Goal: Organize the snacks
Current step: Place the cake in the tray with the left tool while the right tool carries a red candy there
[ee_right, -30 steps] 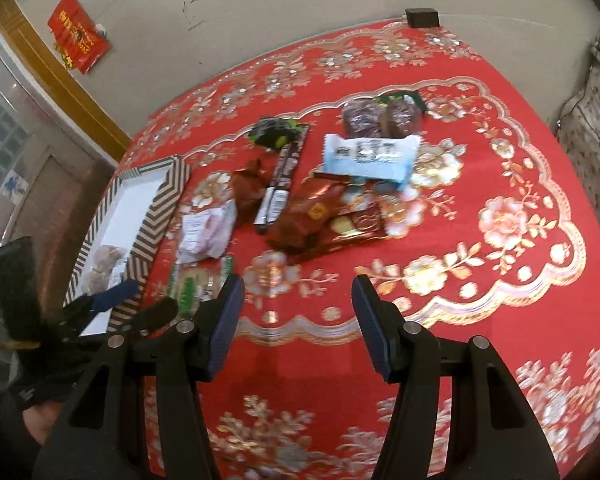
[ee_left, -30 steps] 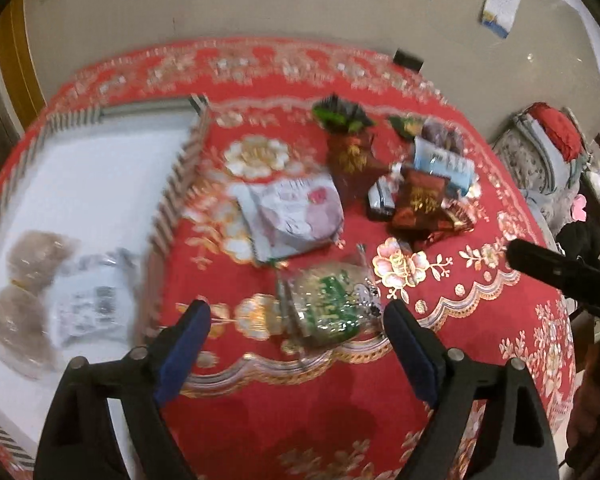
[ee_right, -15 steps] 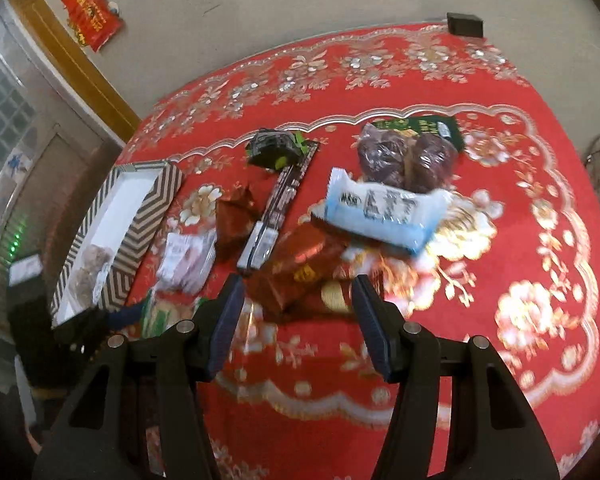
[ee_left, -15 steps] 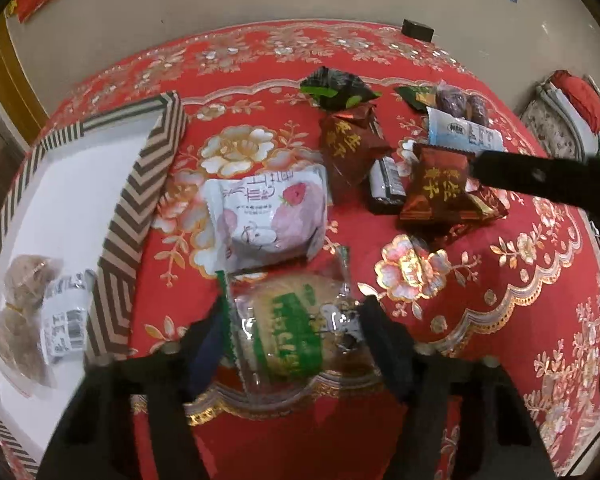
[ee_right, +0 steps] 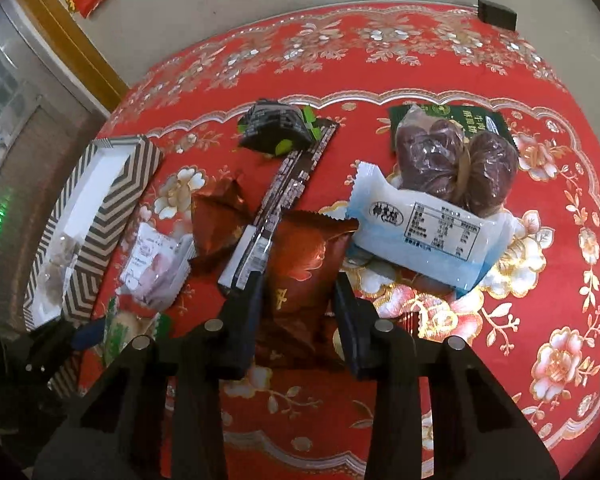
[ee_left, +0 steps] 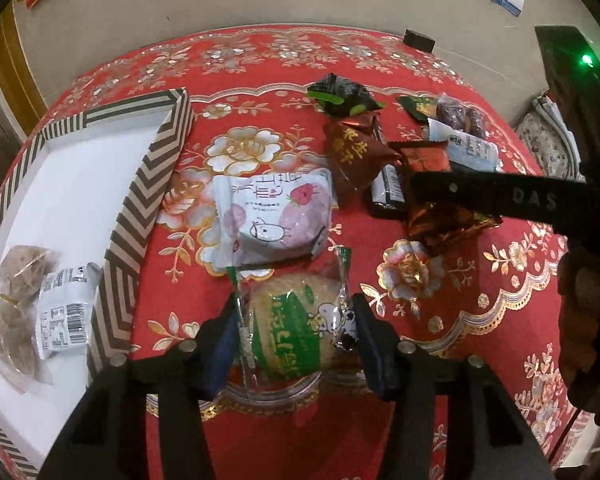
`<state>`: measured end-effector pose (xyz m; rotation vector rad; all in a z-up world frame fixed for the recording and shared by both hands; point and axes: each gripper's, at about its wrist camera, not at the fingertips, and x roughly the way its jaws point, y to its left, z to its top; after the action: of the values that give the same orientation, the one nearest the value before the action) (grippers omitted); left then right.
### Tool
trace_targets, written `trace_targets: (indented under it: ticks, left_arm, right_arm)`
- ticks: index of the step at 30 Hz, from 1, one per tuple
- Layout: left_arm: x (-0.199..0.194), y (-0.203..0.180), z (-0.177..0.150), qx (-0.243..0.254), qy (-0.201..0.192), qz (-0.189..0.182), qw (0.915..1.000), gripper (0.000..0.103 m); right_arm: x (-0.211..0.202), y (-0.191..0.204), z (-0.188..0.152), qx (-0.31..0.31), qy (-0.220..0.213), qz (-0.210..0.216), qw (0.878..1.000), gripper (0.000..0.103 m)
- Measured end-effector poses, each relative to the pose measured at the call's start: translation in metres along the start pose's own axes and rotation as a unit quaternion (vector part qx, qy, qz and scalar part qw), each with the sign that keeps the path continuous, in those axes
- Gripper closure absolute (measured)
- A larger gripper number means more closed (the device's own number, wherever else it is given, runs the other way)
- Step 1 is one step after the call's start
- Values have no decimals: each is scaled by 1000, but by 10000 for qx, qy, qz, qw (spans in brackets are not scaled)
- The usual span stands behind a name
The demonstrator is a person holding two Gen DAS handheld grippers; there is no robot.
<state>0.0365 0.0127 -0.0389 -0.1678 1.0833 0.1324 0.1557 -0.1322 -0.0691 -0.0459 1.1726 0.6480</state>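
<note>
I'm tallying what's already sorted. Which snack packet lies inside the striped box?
The clear packet of brown cakes with a white barcode label, alone in the striped box; every other snack lies on the red tablecloth.

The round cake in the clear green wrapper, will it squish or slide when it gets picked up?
The cake looks soft and crumbly, so a hard squeeze might crack it. Its wrapper is shiny, loose plastic, so it may slip a little or crinkle. The left gripper is closing with the cake between its jaws. Being flat and small, it probably lifts easily and won't roll.
</note>
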Motion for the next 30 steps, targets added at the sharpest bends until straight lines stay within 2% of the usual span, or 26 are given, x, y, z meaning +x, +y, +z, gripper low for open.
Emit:
trace_targets:
  ticks: [3, 7, 17, 22, 30]
  left_arm:
    - [-1, 0, 0, -13, 27, -131, 9999, 49]
    - [-8, 2, -2, -28, 29, -111, 9999, 49]
    - [-26, -1, -6, -18, -47, -100, 9999, 49]
    - [-34, -5, -9, 7, -103, -132, 9999, 49]
    - [-45, -3, -13, 6, -193, -136, 9997, 49]
  right_arm:
    - [2, -1, 4, 32, 29, 13, 10000, 70]
    - [-7, 2, -1, 52, -34, 78, 10000, 74]
    - [-54, 18, -36, 232, -254, 353, 9988, 75]
    - [-61, 31, -54, 44, -202, 311, 9993, 75]
    - [-70, 39, -62, 14, -291, 269, 9992, 75]
